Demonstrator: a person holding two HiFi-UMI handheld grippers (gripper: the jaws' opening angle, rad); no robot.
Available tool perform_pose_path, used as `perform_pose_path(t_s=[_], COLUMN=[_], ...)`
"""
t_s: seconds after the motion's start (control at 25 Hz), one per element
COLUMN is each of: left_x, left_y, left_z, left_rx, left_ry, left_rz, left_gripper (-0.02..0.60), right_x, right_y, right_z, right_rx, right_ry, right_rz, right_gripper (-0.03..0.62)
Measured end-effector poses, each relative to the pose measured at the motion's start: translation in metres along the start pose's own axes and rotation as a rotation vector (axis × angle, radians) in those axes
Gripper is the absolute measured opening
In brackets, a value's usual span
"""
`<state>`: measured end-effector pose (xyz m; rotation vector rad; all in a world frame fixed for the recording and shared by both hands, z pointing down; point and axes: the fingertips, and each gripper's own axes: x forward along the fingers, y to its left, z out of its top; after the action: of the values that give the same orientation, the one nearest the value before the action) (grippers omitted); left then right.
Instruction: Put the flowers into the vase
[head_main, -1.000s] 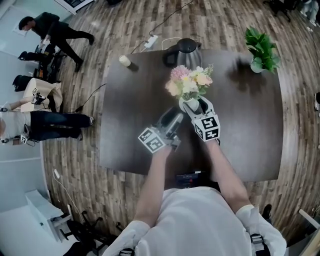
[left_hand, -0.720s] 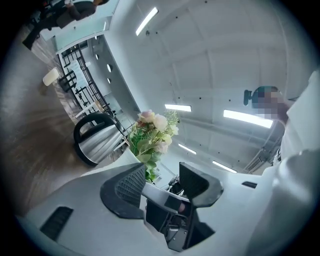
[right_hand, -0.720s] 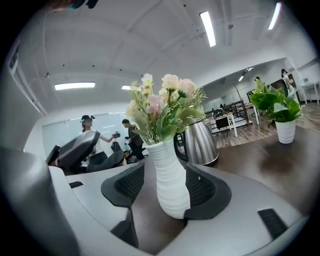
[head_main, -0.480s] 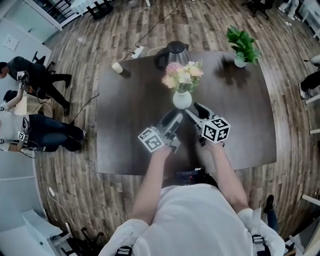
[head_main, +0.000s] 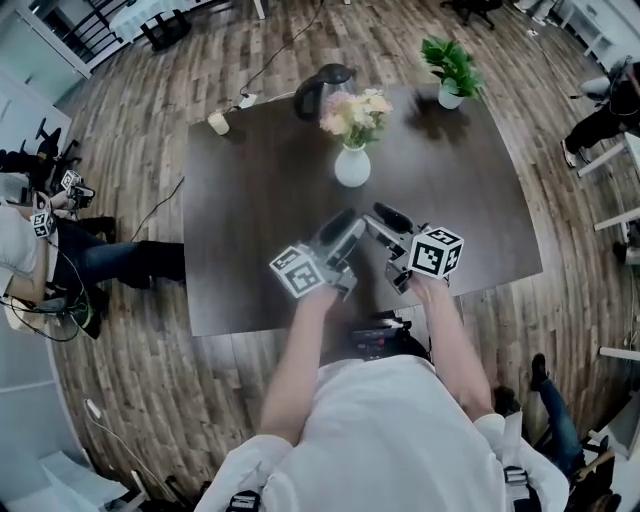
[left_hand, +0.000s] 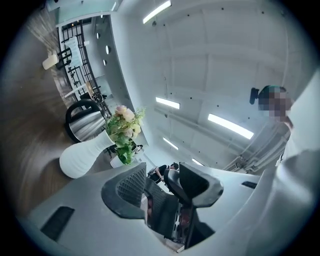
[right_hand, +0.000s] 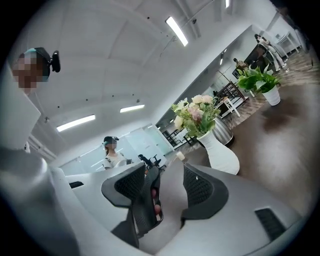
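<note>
The white vase (head_main: 352, 167) stands on the dark table (head_main: 250, 210) with the pink and cream flowers (head_main: 355, 108) in it. Both grippers hover over the table's near half, well short of the vase. My left gripper (head_main: 340, 230) is open and holds nothing. My right gripper (head_main: 383, 219) is open too, its tips close beside the left one's. The left gripper view shows the vase (left_hand: 85, 157) and flowers (left_hand: 124, 127) off to the left of the left gripper (left_hand: 157, 177). In the right gripper view the vase (right_hand: 220, 152) and flowers (right_hand: 196, 115) stand just right of and beyond the right gripper (right_hand: 165, 182).
A dark kettle (head_main: 325, 85) stands behind the vase. A potted green plant (head_main: 452, 70) sits at the far right corner and a small cream candle (head_main: 218, 122) at the far left corner. People are on the wooden floor to the left (head_main: 40, 235) and right (head_main: 600, 110).
Both grippers have drawn back from the vase toward the person. The right gripper, which was beside the vase, is now clear of it. The vase and flowers stay put.
</note>
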<state>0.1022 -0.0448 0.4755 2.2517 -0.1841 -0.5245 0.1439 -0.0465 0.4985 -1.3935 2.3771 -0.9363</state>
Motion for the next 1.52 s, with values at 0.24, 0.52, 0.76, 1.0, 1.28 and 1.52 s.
perform_pose_path(t_s=[0.24,0.52,0.76,1.0,1.28,1.52], left_x=[-0.023,-0.021,-0.003,0.007,0.007,0.006], left_y=[-0.026,-0.050,-0.070,-0.069,-0.065,-0.064], left_z=[-0.013,-0.009,-0.023,-0.034,-0.040,-0.044], left_rx=[-0.023,0.012,0.045,0.063,0.059,0.064], left_ry=[0.018,0.024,0.010,0.017,0.008,0.010], left_rz=[-0.026,-0.026,-0.009,0.023,0.052,0.072], left_gripper=[0.207,0.207,0.207,0.207,0.207,0.207], right_x=[-0.023,-0.037,-0.068,-0.076,-0.077,-0.079], right_y=[0.030,0.048,0.050,0.039,0.035,0.033], right_z=[-0.018,-0.012,-0.002,0.000,-0.004,-0.009], right_rx=[0.017,0.036,0.016,0.029,0.049,0.062], right_ry=[-0.004,-0.007,-0.008,-0.001,0.010,0.017], right_rz=[0.009,0.072,0.139,0.179,0.204,0.218], right_gripper=[0.250,0.250,0.247,0.245,0.236,0.232])
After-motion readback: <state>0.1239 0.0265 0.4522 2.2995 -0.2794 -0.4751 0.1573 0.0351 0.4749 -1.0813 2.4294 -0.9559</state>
